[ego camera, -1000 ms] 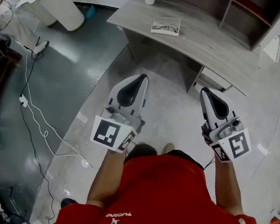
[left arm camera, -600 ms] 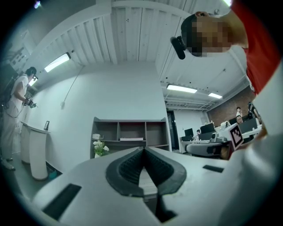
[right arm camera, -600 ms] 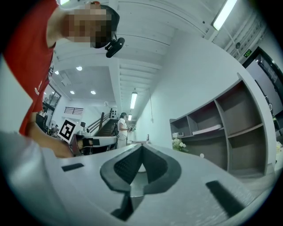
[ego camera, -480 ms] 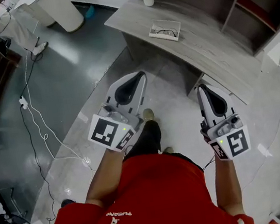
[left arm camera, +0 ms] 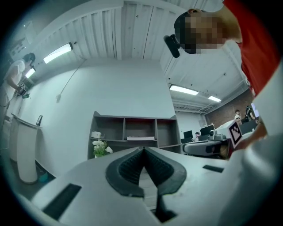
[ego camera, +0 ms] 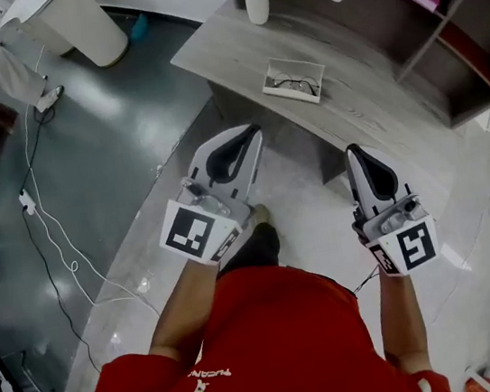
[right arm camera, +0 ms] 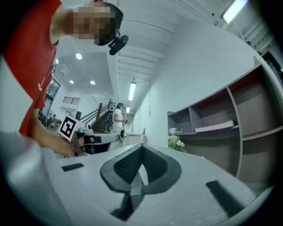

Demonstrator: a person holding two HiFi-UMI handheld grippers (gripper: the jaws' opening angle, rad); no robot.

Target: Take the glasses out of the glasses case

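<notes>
Left gripper (ego camera: 249,133): jaws pressed together with nothing between them, held over the floor short of the desk (ego camera: 377,102)
Right gripper (ego camera: 354,150): jaws pressed together, empty, beside the left gripper and well apart from it
Glasses case (ego camera: 303,66): lies open on the grey desk, well apart from both grippers
Glasses (ego camera: 295,83): lie inside the open case
Vase (ego camera: 258,6): white, upright, holds flowers, stands on the desk beyond the case
Person (ego camera: 276,341): red shirt, one gripper in each hand
</notes>
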